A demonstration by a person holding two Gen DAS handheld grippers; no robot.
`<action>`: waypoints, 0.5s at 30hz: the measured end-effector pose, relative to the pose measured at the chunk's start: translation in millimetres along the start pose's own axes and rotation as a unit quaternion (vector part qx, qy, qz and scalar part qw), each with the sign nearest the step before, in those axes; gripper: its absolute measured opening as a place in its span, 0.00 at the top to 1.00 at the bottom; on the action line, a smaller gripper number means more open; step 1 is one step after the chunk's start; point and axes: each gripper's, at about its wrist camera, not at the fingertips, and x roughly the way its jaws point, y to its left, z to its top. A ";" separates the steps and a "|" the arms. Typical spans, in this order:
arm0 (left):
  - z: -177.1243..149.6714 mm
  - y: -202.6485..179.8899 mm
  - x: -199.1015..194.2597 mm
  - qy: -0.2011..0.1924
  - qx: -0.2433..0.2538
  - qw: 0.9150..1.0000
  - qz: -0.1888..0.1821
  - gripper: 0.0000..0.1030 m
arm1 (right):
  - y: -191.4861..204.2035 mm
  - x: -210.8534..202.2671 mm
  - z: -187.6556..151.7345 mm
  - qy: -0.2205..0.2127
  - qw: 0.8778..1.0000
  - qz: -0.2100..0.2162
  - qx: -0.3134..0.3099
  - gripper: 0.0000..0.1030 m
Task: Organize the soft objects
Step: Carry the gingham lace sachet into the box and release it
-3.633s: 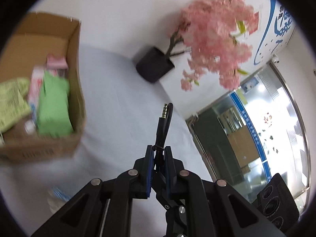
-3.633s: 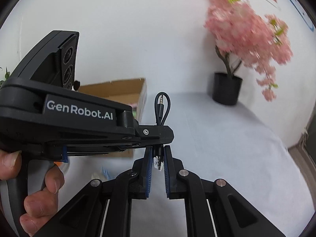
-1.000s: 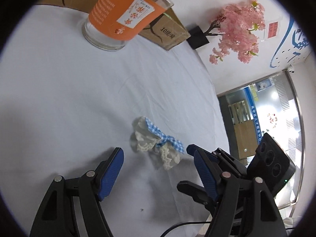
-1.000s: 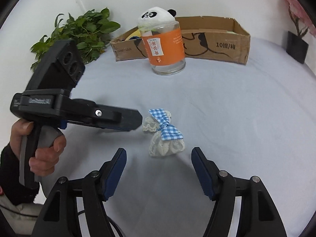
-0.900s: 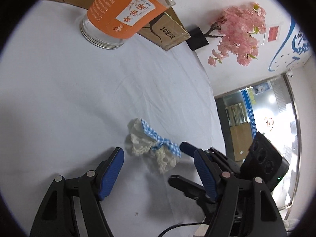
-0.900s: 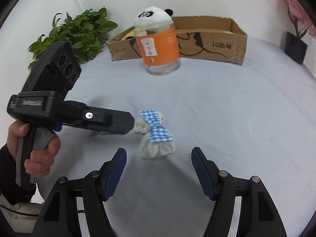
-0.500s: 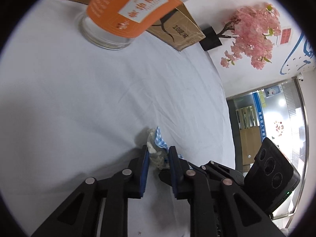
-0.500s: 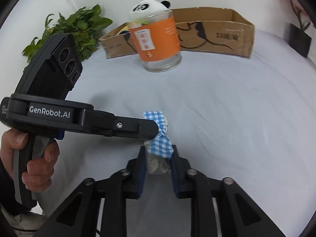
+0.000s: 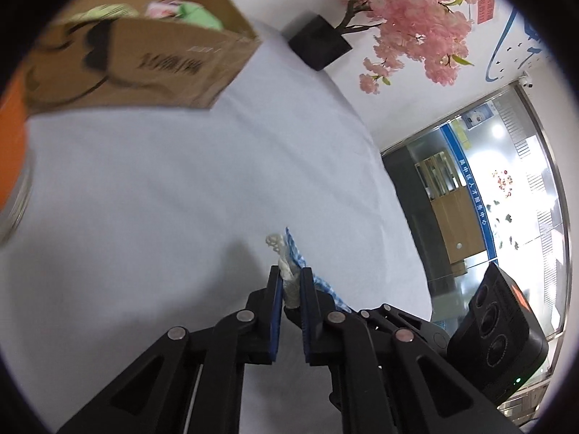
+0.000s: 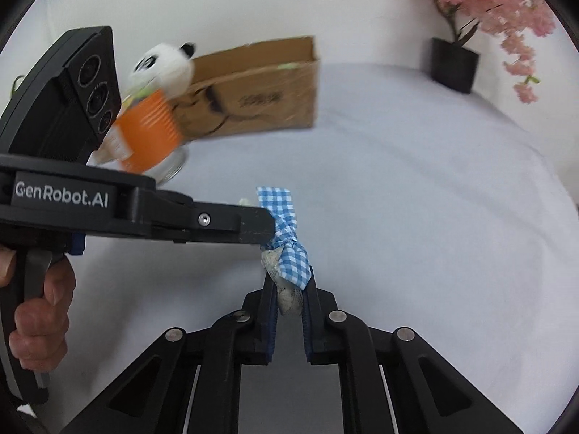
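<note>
Both grippers clamp one blue-checked lace bow (image 10: 286, 249) above the white tablecloth (image 10: 416, 199): the right gripper (image 10: 288, 298) pinches its near end, the left gripper (image 9: 288, 285) its far end from the left. Beyond stand a cardboard box (image 10: 253, 90) and an orange-labelled jar (image 10: 152, 133) topped by a toy panda (image 10: 163, 63). Only the left wrist view shows green packets (image 9: 199, 18) inside the box.

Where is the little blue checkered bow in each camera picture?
Left wrist view: the bow sits low in the middle, pinched between the left gripper jaws, mostly its lace showing.
Right wrist view: the bow is just below centre, held by the right gripper and, from the left side, the other one.
Shared landmark: the cardboard box.
</note>
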 end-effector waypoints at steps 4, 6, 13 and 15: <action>38.1 -9.0 4.5 -0.037 0.009 0.999 -0.008 0.92 | -20.4 -0.8 32.9 -0.051 0.998 -0.037 -0.012 0.91; 56.8 -13.5 0.8 -0.064 0.016 0.998 -0.003 0.92 | -23.5 1.2 50.0 -0.072 0.996 -0.052 -0.031 0.92; 111.1 -5.4 -31.9 -0.155 0.011 0.987 0.039 0.92 | -20.4 29.0 132.0 -0.125 0.989 -0.025 -0.072 0.92; 125.3 6.5 -46.8 -0.175 -0.011 0.983 0.047 0.92 | -14.7 40.9 156.2 -0.135 0.988 0.002 -0.075 0.92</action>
